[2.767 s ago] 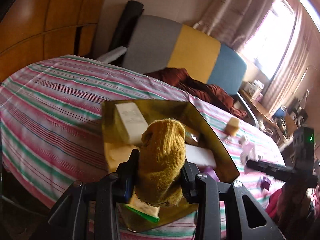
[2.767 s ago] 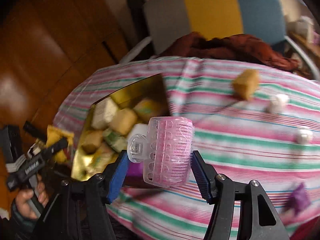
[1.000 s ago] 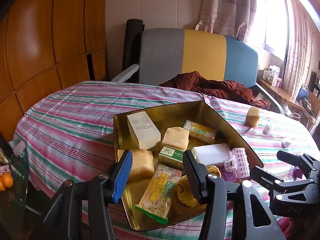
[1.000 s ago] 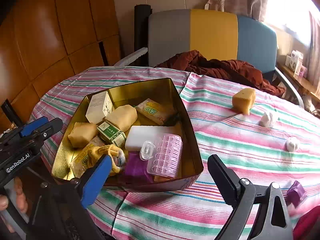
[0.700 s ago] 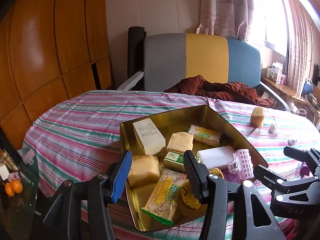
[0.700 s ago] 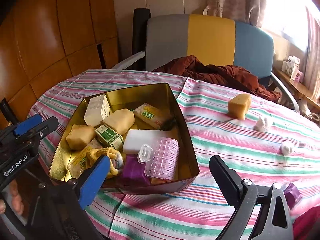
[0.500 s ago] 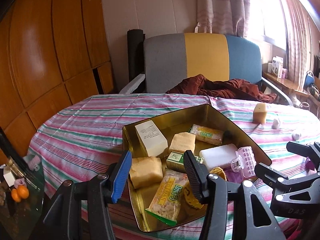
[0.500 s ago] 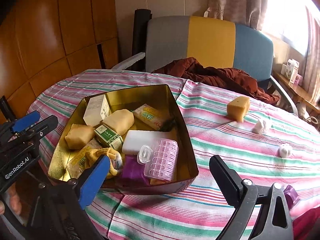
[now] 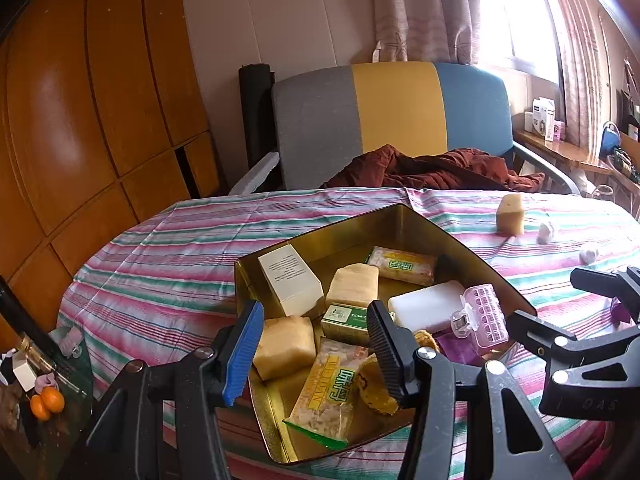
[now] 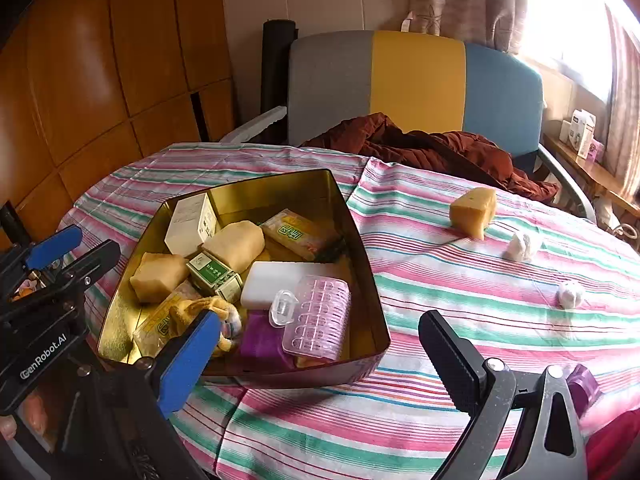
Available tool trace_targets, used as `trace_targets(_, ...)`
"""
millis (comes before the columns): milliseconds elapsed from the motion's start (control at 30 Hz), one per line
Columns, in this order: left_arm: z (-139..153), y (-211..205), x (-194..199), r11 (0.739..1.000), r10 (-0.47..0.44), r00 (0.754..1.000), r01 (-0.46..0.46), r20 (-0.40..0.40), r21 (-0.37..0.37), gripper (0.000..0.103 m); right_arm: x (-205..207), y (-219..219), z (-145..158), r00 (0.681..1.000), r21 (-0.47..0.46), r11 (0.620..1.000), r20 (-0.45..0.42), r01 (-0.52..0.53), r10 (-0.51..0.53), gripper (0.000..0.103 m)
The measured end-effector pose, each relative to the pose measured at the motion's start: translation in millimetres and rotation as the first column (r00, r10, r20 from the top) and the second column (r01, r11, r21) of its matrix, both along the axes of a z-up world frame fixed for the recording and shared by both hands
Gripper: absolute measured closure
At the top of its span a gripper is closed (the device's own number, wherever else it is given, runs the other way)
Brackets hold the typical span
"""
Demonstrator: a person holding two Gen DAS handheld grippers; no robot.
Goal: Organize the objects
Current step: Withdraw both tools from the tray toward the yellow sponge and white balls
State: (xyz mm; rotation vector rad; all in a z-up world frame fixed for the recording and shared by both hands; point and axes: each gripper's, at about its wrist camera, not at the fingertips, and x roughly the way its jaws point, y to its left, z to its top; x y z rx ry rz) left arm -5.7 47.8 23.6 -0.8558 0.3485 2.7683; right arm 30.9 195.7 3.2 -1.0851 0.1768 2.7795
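Observation:
A gold tin [image 9: 352, 226] [image 10: 280, 188] sits on the striped tablecloth, holding a white box, wrapped snack packs, a white bar, a pink hair roller [image 9: 484, 316] [image 10: 320, 320] and a yellow sock [image 9: 376, 384] [image 10: 200, 312]. My left gripper [image 9: 314, 346] hovers open over the tin's near corner, nothing between its fingers. My right gripper [image 10: 320, 360] stands wide open just before the tin's near wall, also bare. On the cloth to the right lie a yellow cheese-shaped wedge [image 10: 474, 210], two white crumpled balls [image 10: 522, 246] and a purple piece [image 10: 582, 386].
A chair [image 9: 392, 120] with a grey, yellow and blue back stands behind the table, a maroon cloth [image 10: 432, 148] draped over it. Wood panelling [image 9: 80, 120] fills the left. A low glass shelf with small oranges [image 9: 46, 400] is at the lower left.
The sock and the pink roller, held in the grippers earlier, now lie in the tin and both grippers are open. The left view has drawn back a little and rolled level.

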Motion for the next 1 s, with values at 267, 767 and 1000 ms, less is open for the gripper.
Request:
trace_targets(267, 0.6, 6.6, 2.9, 1.0, -0.024, 1.0, 0.024, -0.001, -0.016, 0.049, 3.7, 11.2, 0.6, 1.0, -0.004, 1.0, -0.002, 0.027, -0.027, 0.003)
trace_targets(767, 1.4, 22.0, 6.3, 0.997, -0.069, 0.998, 0.069, 0.0, -0.046, 0.049, 23.1, 79.8, 10.1, 0.988, 0.011, 0.988, 0.009, 0.156, -0.156, 0.003)
trace_targets(1000, 2.1, 31.3, 6.2, 0.993, -0.099, 0.995, 0.099, 0.002, -0.057, 0.049, 38.0, 136.0, 16.6, 0.966, 0.026, 0.966, 0.016, 0.259, -0.259, 0.003)
